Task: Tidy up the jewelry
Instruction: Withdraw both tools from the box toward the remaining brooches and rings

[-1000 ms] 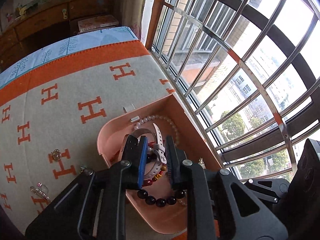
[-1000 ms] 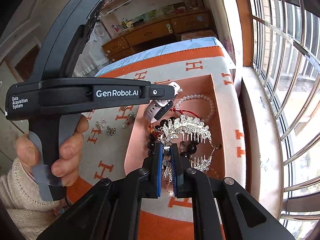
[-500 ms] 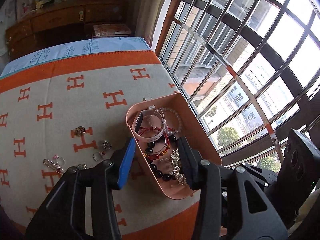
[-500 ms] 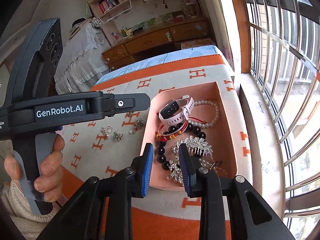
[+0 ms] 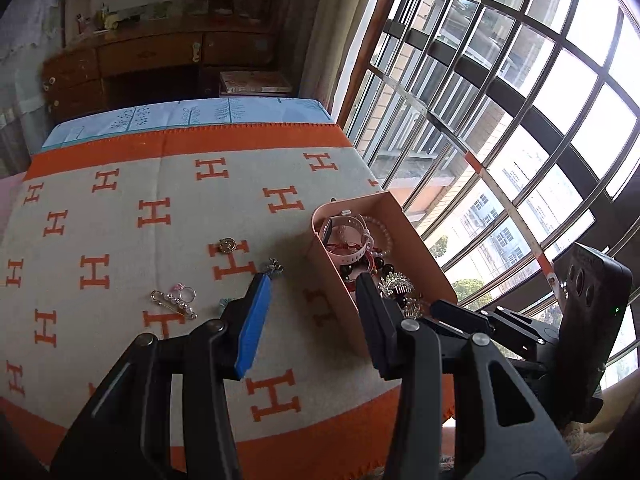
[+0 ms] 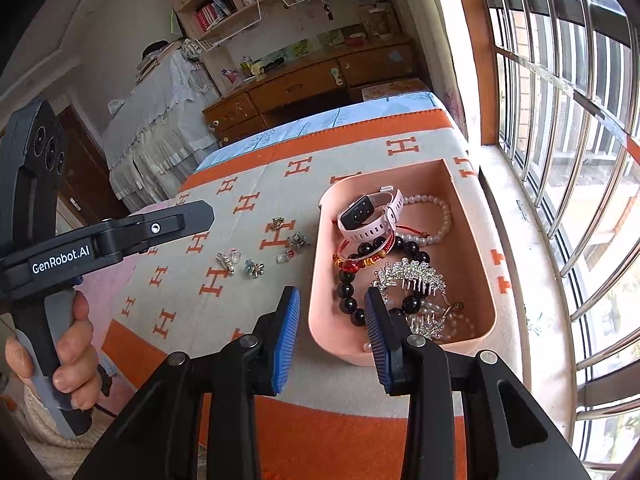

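Note:
A pink tray (image 6: 476, 240) (image 5: 420, 248) on the blanket by the window holds a pink smartwatch (image 6: 368, 216), a pearl bracelet (image 6: 436, 216), a black bead bracelet (image 6: 348, 292), a red bead bracelet (image 6: 360, 260) and a silver hair comb (image 6: 416, 280). Small pieces lie on the blanket left of the tray: a gold ring (image 5: 227, 245), a brooch pin (image 5: 174, 302), earrings (image 6: 298, 240) and a flower clip (image 6: 254, 269). My left gripper (image 5: 310, 300) is open and empty above the blanket beside the tray. My right gripper (image 6: 332, 312) is open and empty over the tray's near left edge.
The grey and orange blanket (image 5: 120, 208) with H marks covers the table. A barred window (image 6: 560, 160) runs along the right side. A wooden dresser (image 6: 304, 84) and shelves stand at the back. A hand holds the left gripper's handle (image 6: 52, 320).
Both grippers opened and drew back from the tray. The left let go of the smartwatch and the right let go of the silver comb; both lie in the tray.

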`<action>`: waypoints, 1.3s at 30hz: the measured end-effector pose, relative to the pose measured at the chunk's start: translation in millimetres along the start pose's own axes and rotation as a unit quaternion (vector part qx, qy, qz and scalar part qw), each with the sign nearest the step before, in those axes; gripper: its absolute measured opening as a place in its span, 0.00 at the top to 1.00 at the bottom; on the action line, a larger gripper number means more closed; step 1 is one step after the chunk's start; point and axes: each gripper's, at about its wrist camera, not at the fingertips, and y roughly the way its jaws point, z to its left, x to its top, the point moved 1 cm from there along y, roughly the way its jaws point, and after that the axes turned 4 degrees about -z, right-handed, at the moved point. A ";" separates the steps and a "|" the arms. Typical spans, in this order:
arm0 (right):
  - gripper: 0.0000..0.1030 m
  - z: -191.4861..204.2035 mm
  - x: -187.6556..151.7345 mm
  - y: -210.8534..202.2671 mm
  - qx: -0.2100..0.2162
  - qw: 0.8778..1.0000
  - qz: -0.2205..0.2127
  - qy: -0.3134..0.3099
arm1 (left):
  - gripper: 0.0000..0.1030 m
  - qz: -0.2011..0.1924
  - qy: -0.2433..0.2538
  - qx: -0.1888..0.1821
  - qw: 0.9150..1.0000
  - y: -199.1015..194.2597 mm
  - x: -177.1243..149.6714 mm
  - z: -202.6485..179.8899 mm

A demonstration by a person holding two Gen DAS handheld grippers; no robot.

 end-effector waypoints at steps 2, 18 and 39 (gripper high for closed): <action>0.67 6.7 -0.3 -1.3 0.000 1.000 0.000 -0.005 | 0.60 -0.005 -0.001 0.001 1.000 -6.3 -1.5 3.2; 0.67 86.9 10.1 -3.1 0.000 0.997 -0.009 -0.079 | 0.60 -0.054 -0.012 0.017 0.998 -63.2 -16.2 47.9; 0.67 149.8 18.2 39.8 0.021 0.990 0.028 -0.139 | 0.60 -0.046 -0.057 0.042 0.996 -64.8 -38.6 127.0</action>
